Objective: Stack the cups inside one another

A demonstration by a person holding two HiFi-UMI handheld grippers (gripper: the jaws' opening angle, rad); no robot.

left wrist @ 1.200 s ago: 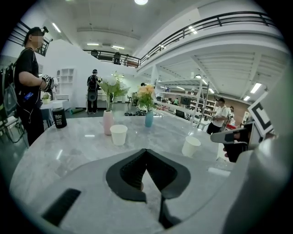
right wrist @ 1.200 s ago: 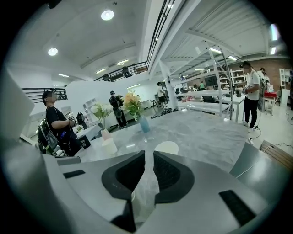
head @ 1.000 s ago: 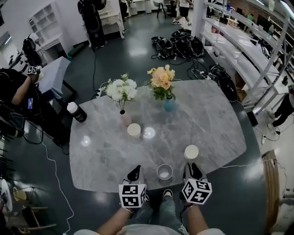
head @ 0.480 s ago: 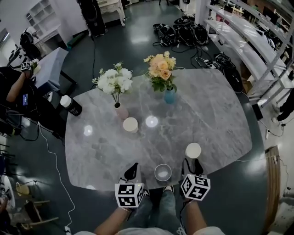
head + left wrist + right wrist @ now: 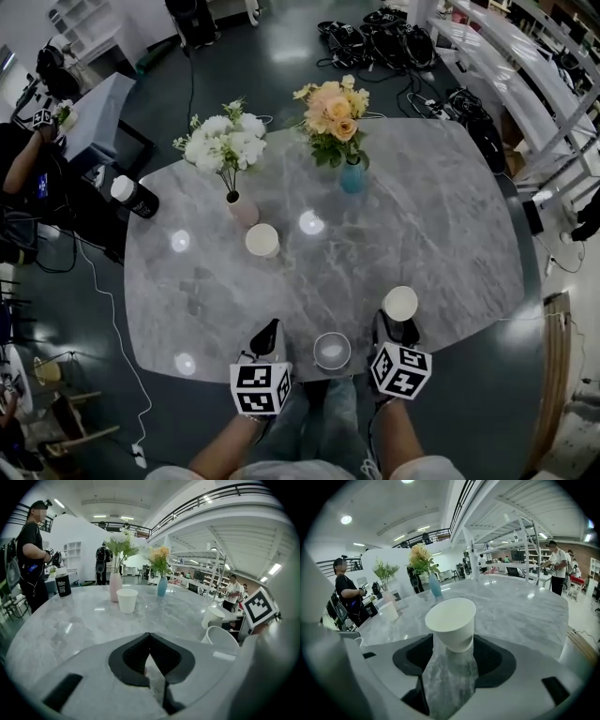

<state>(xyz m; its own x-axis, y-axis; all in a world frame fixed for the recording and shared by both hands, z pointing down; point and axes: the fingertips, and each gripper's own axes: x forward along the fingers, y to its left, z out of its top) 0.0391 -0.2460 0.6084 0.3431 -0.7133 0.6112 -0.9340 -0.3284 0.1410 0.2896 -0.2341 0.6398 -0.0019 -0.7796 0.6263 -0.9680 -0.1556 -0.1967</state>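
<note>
Three white paper cups stand upright on the grey marble table point(image 5: 441, 225). One cup point(image 5: 400, 303) point(image 5: 451, 623) is between the tips of my right gripper point(image 5: 399, 323) point(image 5: 452, 644). Those jaws are opening, and both pads stand clear of the cup's base. A second cup point(image 5: 331, 351) point(image 5: 220, 638) sits at the front edge between the two grippers. The third cup point(image 5: 262, 240) point(image 5: 127, 600) is farther back, by the pink vase. My left gripper point(image 5: 268, 330) point(image 5: 149, 635) hovers over the front edge, shut and empty.
A pink vase point(image 5: 243, 208) of white flowers and a blue vase point(image 5: 352, 176) of orange flowers stand at the back of the table. A black bottle point(image 5: 133, 197) sits at its far left corner. A person point(image 5: 29, 555) stands left of the table. Cables lie on the floor beyond.
Both grippers have sunk toward the table's front edge. The right gripper's jaws have spread and now flank the near right cup. The cups have not moved on the table.
</note>
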